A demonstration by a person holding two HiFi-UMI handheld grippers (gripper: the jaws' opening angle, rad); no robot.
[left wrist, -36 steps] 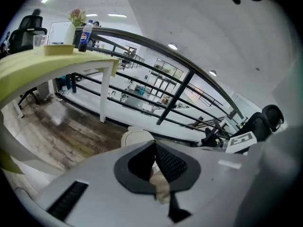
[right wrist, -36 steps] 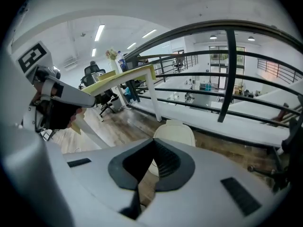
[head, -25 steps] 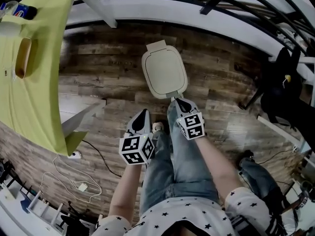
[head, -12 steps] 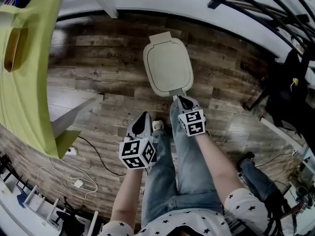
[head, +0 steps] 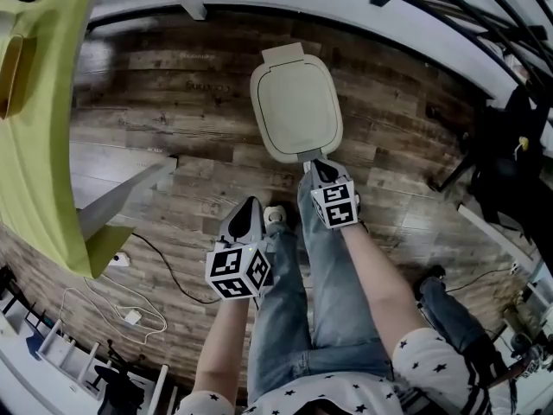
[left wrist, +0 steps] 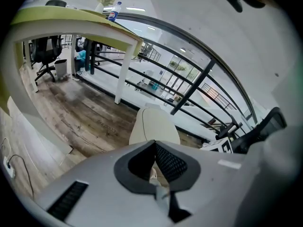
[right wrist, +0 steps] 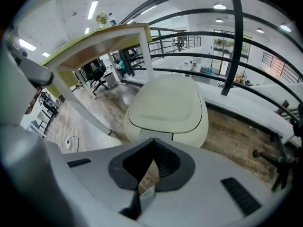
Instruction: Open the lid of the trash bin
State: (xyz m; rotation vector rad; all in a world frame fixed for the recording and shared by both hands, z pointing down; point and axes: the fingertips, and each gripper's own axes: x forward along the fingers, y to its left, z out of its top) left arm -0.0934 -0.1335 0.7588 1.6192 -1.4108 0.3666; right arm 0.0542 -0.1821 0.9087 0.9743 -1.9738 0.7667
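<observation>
Hovering right gripper [head: 316,166] near trash bin lid [head: 296,111], left gripper [head: 251,203] behind; jaws clenched.

Cream trash bin [head: 296,111]; yellow-green table [head: 34,145] (star-print shirt [head: 285,398], blue jeans [head: 328,275]).

No word or number can be read outright. Far left of the trash bin [head: 296,111], a bottle [left wrist: 110,14] on the green bench [head: 34,145] wears a blue label, its lettering too small to read. Just left of the bin, one plank of the floor [head: 203,86] bears a faint line of print, illegible. A small oval mark on the bin's front, under the lid, is blurred. Nearer than the bin, the left claw [head: 251,204] and right claw [head: 320,168] carry marker cubes with black-and-white square codes, no letters.
</observation>
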